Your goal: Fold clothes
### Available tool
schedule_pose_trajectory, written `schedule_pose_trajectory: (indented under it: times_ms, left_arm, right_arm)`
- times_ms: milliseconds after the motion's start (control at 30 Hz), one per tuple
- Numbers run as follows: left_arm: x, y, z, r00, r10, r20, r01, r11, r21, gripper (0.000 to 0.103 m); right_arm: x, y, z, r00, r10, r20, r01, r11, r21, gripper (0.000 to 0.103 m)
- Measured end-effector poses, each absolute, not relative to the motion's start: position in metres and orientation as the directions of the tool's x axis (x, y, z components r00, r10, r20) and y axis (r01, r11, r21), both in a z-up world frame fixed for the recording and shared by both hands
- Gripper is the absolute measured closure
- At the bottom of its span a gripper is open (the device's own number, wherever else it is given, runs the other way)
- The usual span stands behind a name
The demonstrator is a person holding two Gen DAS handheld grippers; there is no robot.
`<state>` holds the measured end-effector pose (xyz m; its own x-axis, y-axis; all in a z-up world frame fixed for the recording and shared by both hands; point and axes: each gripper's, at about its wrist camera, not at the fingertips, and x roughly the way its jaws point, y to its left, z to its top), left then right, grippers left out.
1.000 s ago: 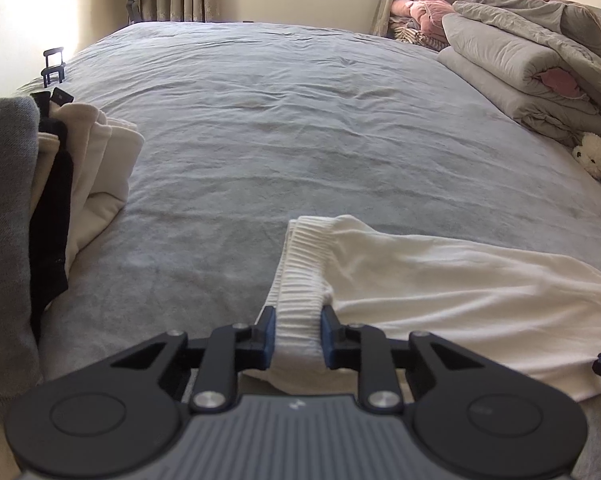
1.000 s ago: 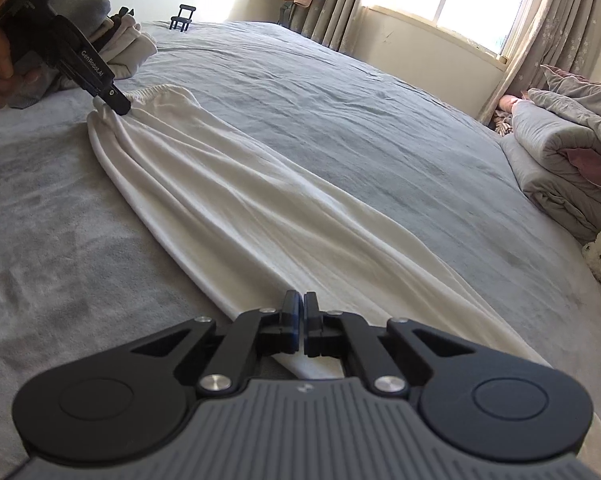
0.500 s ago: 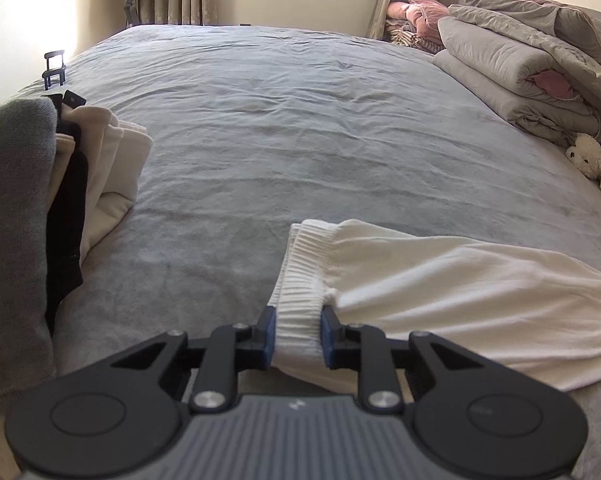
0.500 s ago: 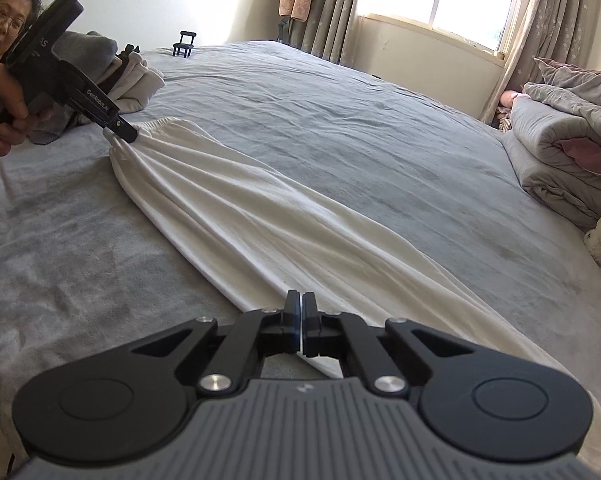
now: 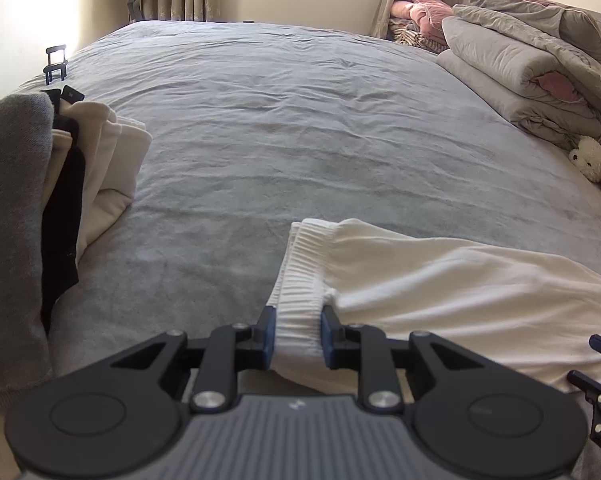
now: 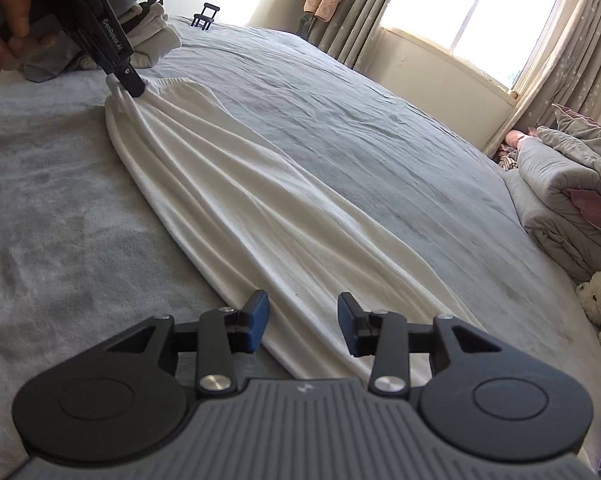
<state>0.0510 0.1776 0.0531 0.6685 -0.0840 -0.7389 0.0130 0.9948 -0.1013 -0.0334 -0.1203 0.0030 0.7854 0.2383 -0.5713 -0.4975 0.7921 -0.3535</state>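
Observation:
White trousers (image 6: pixel 260 216) lie stretched long across the grey bed (image 6: pixel 340 120). My left gripper (image 5: pixel 298 330) is shut on their ribbed elastic waistband (image 5: pixel 300 276); the right wrist view shows that same left gripper (image 6: pixel 130 86) at the trousers' far end, held by a hand (image 6: pixel 4 12). My right gripper (image 6: pixel 302 322) is open just above the leg end of the trousers, with the cloth lying between and below its blue pads (image 6: pixel 256 320). The right gripper's tip (image 5: pixel 596 368) shows at the right edge of the left wrist view.
A stack of folded clothes (image 5: pixel 60 184) in grey, black and cream sits on the left of the bed. Folded grey quilts (image 5: pixel 532 80) and a white plush toy (image 5: pixel 596 164) lie on the right. A small black stand (image 5: pixel 55 63) is at the far left corner.
My right gripper has opened and let go of the trousers' leg end. My left gripper keeps its hold on the waistband and has hardly moved.

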Motion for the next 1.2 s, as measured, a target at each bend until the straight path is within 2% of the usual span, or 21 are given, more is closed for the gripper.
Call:
schedule_pose_trajectory:
  times_ms: [100,200,267,300,333,500,600,867,1000,1100,1133,1167,1200]
  left_arm:
    - [0.051,0.178,0.054,0.670,-0.087,-0.737,0.011,0.994,-0.107,0.080]
    - [0.051,0.179,0.055,0.671,-0.090,-0.736,0.009,0.994,-0.113,0.080]
    - [0.051,0.179,0.056,0.672,-0.092,-0.735,0.008,0.993,-0.117,0.080]
    - [0.051,0.180,0.056,0.671,-0.093,-0.735,0.008,0.993,-0.119,0.080]
    - [0.051,0.180,0.056,0.672,-0.093,-0.735,0.007,0.993,-0.120,0.080]
    - [0.050,0.184,0.059,0.678,-0.105,-0.727,0.003,0.990,-0.140,0.080]
    - [0.050,0.185,0.060,0.679,-0.109,-0.726,0.007,0.990,-0.142,0.080]
    - [0.048,0.177,0.054,0.665,-0.052,-0.745,0.017,0.998,-0.055,0.080]
    - [0.046,0.170,0.050,0.659,-0.030,-0.751,0.034,0.999,-0.009,0.080]
    - [0.046,0.171,0.051,0.660,-0.033,-0.750,0.028,0.999,-0.020,0.080]
    - [0.046,0.172,0.051,0.661,-0.035,-0.750,0.026,0.999,-0.024,0.080]
    - [0.046,0.172,0.052,0.662,-0.036,-0.749,0.024,0.999,-0.027,0.080]
    - [0.046,0.173,0.053,0.663,-0.038,-0.747,0.023,0.999,-0.031,0.080]
  right_arm:
    - [-0.034,-0.123,0.008,0.776,0.277,-0.566,-0.508,0.807,-0.301,0.062]
    - [-0.033,-0.120,0.005,0.781,0.259,-0.568,-0.501,0.802,-0.325,0.063]
    - [-0.033,-0.118,0.002,0.787,0.238,-0.570,-0.494,0.795,-0.351,0.079]
    - [-0.033,-0.117,0.000,0.789,0.227,-0.570,-0.491,0.792,-0.364,0.098]
    - [-0.033,-0.115,-0.002,0.792,0.217,-0.571,-0.487,0.788,-0.377,0.100]
    - [-0.037,-0.123,0.014,0.820,0.216,-0.530,-0.453,0.811,-0.371,0.103]
    - [-0.042,-0.128,0.019,0.805,0.240,-0.542,-0.472,0.814,-0.340,0.103]
    - [-0.049,-0.129,0.010,0.727,0.276,-0.628,-0.550,0.782,-0.294,0.103]
    - [-0.048,-0.123,0.005,0.767,0.243,-0.594,-0.517,0.782,-0.348,0.103]
    - [-0.050,-0.117,0.001,0.784,0.244,-0.571,-0.526,0.750,-0.400,0.081]
    - [-0.051,-0.114,-0.001,0.785,0.246,-0.569,-0.531,0.740,-0.413,0.065]
    - [-0.052,-0.111,-0.004,0.786,0.247,-0.567,-0.537,0.728,-0.426,0.058]
    - [-0.052,-0.109,-0.006,0.787,0.244,-0.567,-0.538,0.723,-0.434,0.057]
